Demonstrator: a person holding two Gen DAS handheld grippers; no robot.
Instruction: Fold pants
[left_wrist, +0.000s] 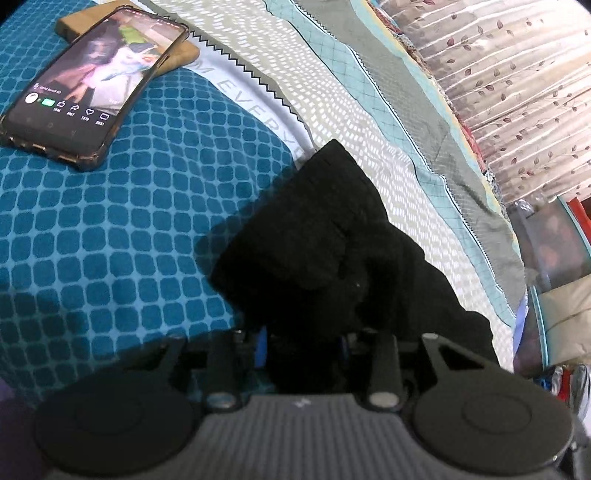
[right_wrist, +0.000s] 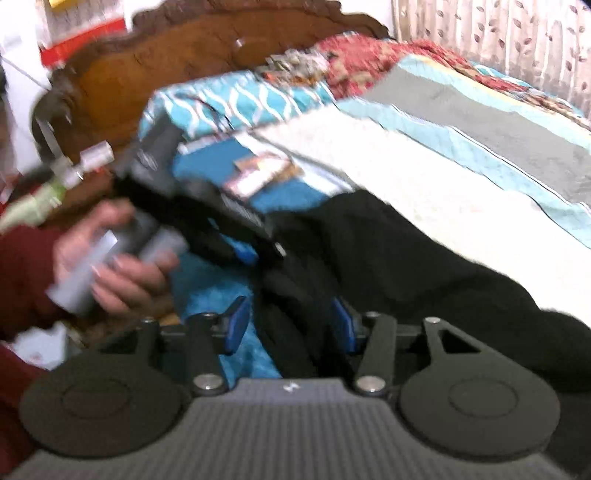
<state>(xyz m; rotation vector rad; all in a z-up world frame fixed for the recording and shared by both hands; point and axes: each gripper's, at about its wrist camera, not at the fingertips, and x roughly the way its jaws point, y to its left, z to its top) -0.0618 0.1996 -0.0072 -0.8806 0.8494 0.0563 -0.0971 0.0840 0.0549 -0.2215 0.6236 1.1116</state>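
Note:
The black pants (left_wrist: 332, 251) lie bunched on the bed, across the teal checked sheet (left_wrist: 110, 229) and the cream quilt (left_wrist: 388, 147). My left gripper (left_wrist: 304, 345) is shut on the near end of the pants, its blue pads mostly buried in the cloth. In the blurred right wrist view the pants (right_wrist: 406, 251) stretch away to the right. My right gripper (right_wrist: 291, 325) has its blue pads apart with a fold of the pants lying between them. The left gripper (right_wrist: 258, 236), held in a hand, shows there gripping the pants.
A phone (left_wrist: 92, 81) with a lit screen lies on a wooden board (left_wrist: 181, 51) at the far left of the sheet. A curtain (left_wrist: 517, 92) hangs beyond the bed. A wooden headboard (right_wrist: 184, 55) and a teal pillow (right_wrist: 240, 99) stand at the bed's far end.

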